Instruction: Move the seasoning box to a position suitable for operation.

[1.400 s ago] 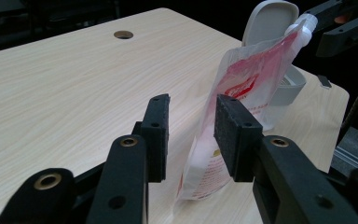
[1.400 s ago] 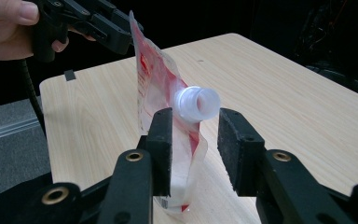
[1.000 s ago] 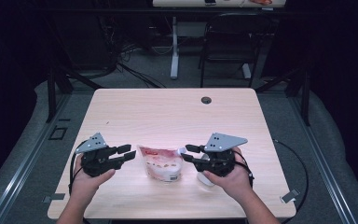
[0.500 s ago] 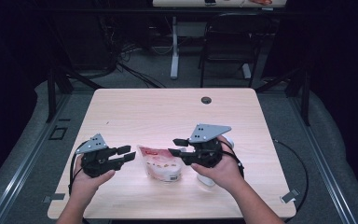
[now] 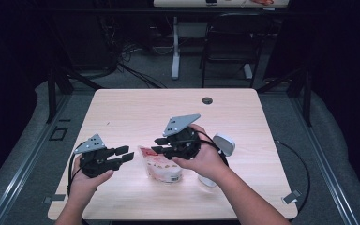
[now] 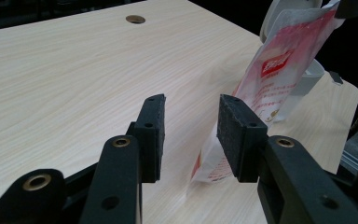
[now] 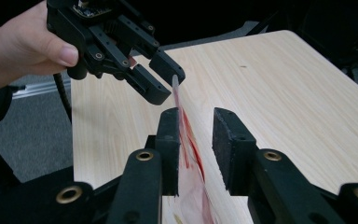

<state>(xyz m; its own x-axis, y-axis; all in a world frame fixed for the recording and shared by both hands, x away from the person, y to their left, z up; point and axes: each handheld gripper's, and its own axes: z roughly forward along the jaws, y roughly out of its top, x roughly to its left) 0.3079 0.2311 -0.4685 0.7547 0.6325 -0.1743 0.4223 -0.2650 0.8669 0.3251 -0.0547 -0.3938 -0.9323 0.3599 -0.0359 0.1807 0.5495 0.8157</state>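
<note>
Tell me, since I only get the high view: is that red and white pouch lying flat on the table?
Observer: No. In the left gripper view the pouch stands up at a lean, with its lower end on the table.
Operator: Has the right-hand tool grabbed it?
Observer: Not firmly. The right gripper has just been closing its jaws with the pouch's top edge between them. The edge lies against one pad, with a gap to the other.
Operator: And the left tool?
Observer: The left gripper is open with nothing between its jaws. The pouch stands just beside one jaw.
</note>
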